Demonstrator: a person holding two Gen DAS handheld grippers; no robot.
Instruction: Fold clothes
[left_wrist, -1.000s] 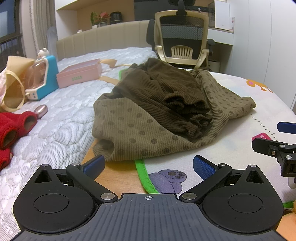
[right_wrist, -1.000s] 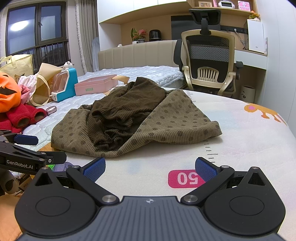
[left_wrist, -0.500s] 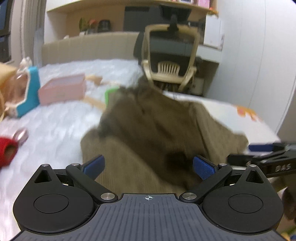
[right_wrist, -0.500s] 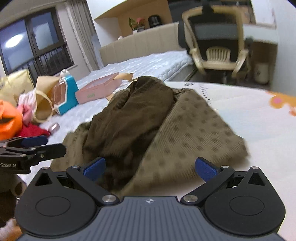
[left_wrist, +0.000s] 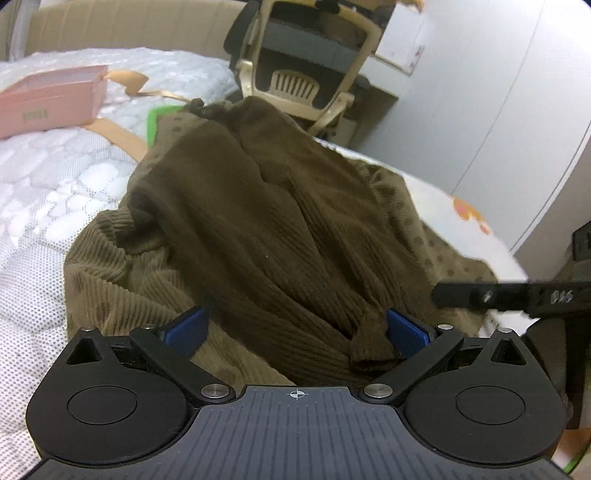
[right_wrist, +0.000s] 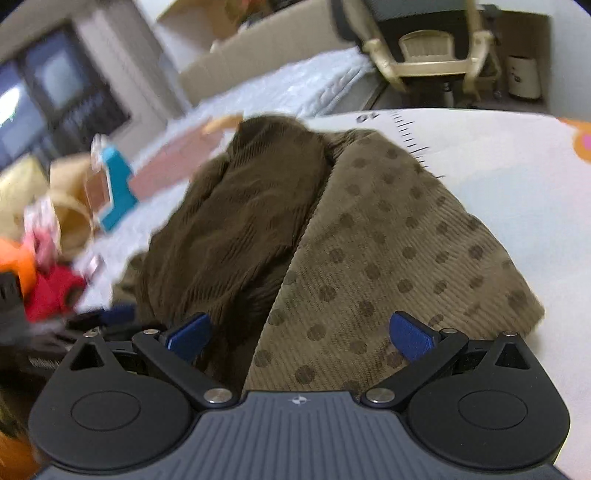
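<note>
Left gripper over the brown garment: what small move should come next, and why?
Probably ease the left gripper down and close on the dark ribbed cuff lying by its right pad. Both grippers are open above the crumpled brown garment, nothing is held yet, and the right gripper straddles the dotted panel.

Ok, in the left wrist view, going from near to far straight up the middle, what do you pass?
Left gripper, open over the cloth → brown garment → office chair
</note>
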